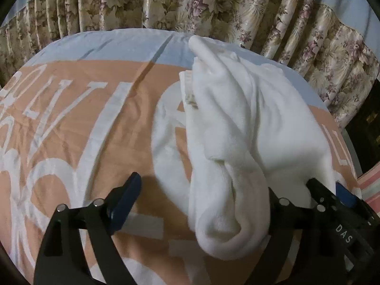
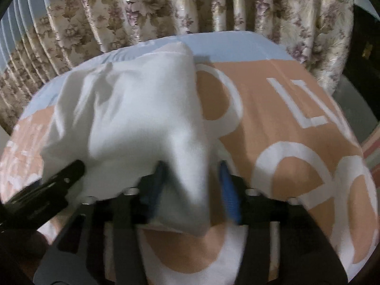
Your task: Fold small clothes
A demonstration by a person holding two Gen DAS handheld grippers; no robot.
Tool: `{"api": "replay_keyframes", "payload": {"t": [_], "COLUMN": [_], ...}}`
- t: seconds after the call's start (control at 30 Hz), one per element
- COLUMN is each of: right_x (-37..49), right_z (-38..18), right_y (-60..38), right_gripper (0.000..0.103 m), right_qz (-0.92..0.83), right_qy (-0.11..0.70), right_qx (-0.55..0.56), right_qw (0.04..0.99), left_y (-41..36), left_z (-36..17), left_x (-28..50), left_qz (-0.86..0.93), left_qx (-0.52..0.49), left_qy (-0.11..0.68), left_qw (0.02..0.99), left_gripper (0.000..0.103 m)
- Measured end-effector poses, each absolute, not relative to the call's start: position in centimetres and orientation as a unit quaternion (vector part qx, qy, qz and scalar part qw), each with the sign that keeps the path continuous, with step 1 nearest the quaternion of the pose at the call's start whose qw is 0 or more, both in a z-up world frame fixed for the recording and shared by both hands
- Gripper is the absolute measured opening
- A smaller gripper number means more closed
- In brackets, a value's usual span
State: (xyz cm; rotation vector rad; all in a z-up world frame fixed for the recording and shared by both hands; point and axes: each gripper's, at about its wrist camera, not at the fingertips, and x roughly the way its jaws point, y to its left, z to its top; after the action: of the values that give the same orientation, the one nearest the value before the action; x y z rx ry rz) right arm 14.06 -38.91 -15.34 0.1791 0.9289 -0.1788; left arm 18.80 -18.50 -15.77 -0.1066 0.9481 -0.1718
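Note:
A small white garment [image 1: 242,123] lies bunched on the bed, seen right of centre in the left wrist view and left of centre in the right wrist view [image 2: 133,116]. My left gripper [image 1: 204,194] is open, its jaws wide apart, with a rolled fold of the garment hanging between them. The left finger [image 1: 125,201] stands clear of the cloth. My right gripper [image 2: 192,185] has its blue-padded jaws on either side of a hanging fold of the garment; the view is blurred, so the grip is unclear. The left gripper's black finger [image 2: 47,185] shows at the lower left there.
The bed is covered by an orange sheet with large white letters [image 1: 78,128], with a pale blue band at the far edge [image 1: 114,45]. Floral curtains [image 1: 213,2] hang close behind the bed. A striped pink cloth [image 1: 370,190] lies at the right edge.

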Motion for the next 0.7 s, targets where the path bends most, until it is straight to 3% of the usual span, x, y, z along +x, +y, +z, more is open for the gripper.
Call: {"api": "replay_keyframes", "payload": {"t": [0.07, 0.2, 0.7], "right_x": [13.5, 12.6, 9.5], "right_z": [-15.6, -15.9, -12.9], "right_y": [-39.5, -40.2, -38.7], "right_gripper": [0.087, 0.092, 0.092], "right_qz": [-0.097, -0.102, -0.103], "right_qy": [0.446, 0.450, 0.440], "right_qx": [0.087, 0.094, 0.097], "right_qw": [0.885, 0.882, 0.887], "left_y": [-17.8, -16.5, -11.7], "left_z": [-15.8, -15.6, -13.6], "left_x": [18.5, 17.9, 14.3], "left_qz": [-0.081, -0.084, -0.127], "left_qx": [-0.057, -0.066, -0.097], "left_qy": [0.457, 0.455, 0.444], "left_qw": [0.884, 0.884, 0.882], "left_gripper": [0.093, 0.097, 0.098]}}
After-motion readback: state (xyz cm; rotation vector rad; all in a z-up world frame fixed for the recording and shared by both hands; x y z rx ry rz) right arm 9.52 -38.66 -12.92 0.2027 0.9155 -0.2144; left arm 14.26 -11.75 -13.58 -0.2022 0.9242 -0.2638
